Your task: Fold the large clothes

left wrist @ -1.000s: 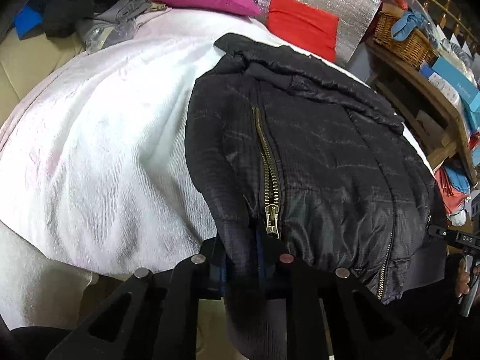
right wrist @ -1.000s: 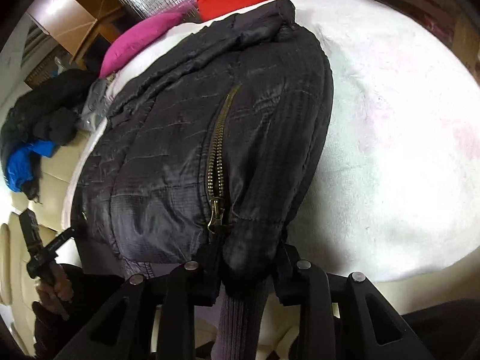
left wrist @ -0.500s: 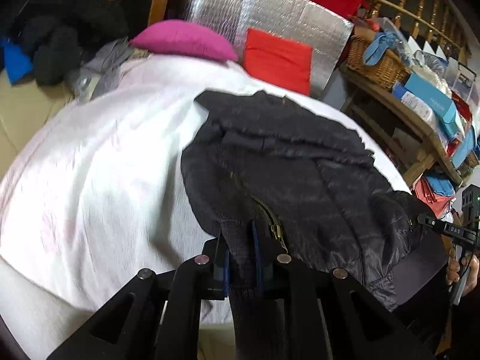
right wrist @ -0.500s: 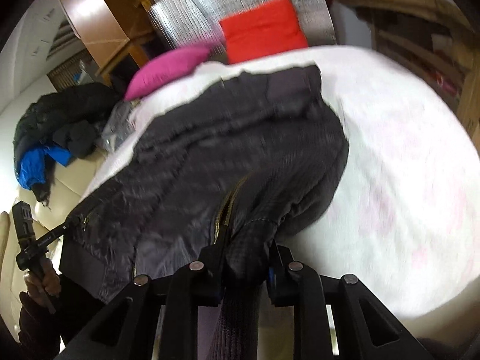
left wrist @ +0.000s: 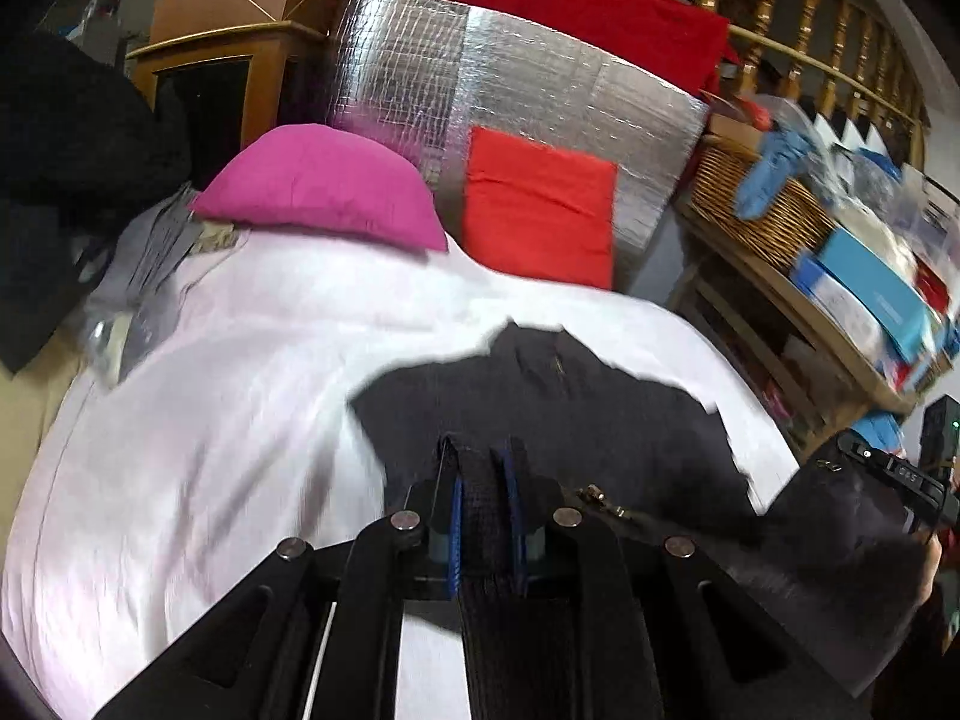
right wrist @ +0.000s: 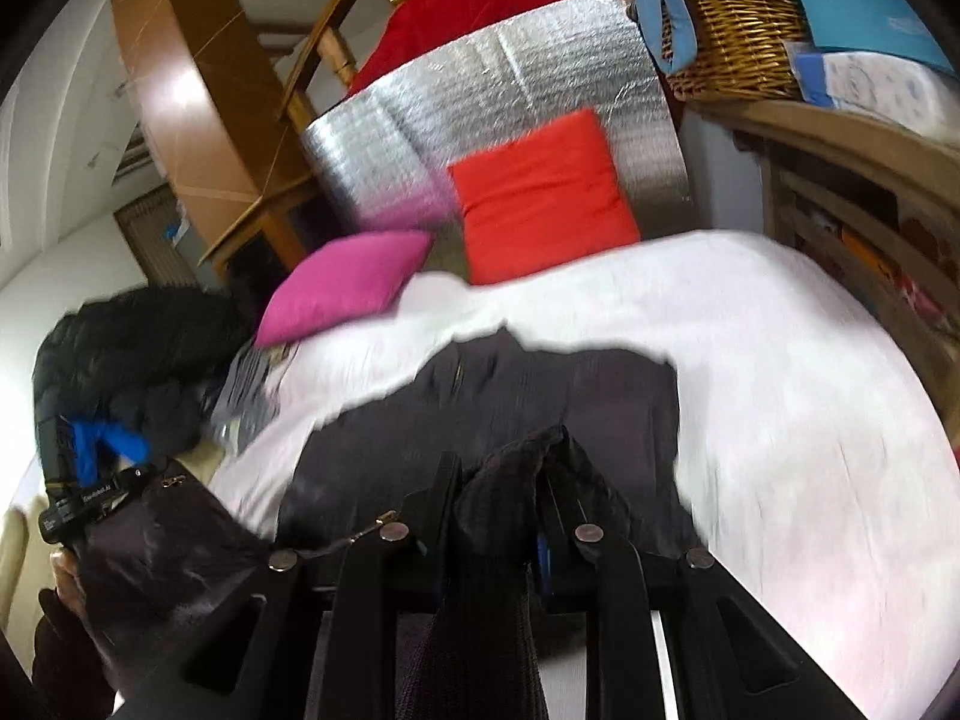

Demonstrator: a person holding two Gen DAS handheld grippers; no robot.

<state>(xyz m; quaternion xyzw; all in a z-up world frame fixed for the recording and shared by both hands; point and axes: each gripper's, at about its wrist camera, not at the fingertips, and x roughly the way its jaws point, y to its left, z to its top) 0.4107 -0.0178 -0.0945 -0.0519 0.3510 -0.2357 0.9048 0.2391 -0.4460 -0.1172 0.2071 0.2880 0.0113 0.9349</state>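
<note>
A black quilted jacket [left wrist: 570, 408] with a brass zipper lies on the white blanket [left wrist: 210, 420]. Its collar end rests far from me and its hem end is raised off the blanket. My left gripper [left wrist: 480, 456] is shut on the ribbed hem, which runs back between its fingers. My right gripper [right wrist: 504, 462] is shut on another bunch of the same hem [right wrist: 516, 468]. Each gripper shows in the other's view, the right gripper [left wrist: 900, 474] at the far right edge and the left gripper [right wrist: 84, 498] at the far left, with jacket fabric stretched between them.
A pink pillow [left wrist: 318, 186] and a red cushion [left wrist: 540, 204] lean against a silver foil panel [left wrist: 540, 72] at the blanket's far end. A wooden shelf with a wicker basket [left wrist: 756, 204] and boxes stands on the right. Dark clothes [right wrist: 120, 348] are piled on the left.
Both grippers rose and moved toward the far end, carrying the hem up off the blanket. Less of the jacket lies flat, and the hanging fabric hides its lower part.
</note>
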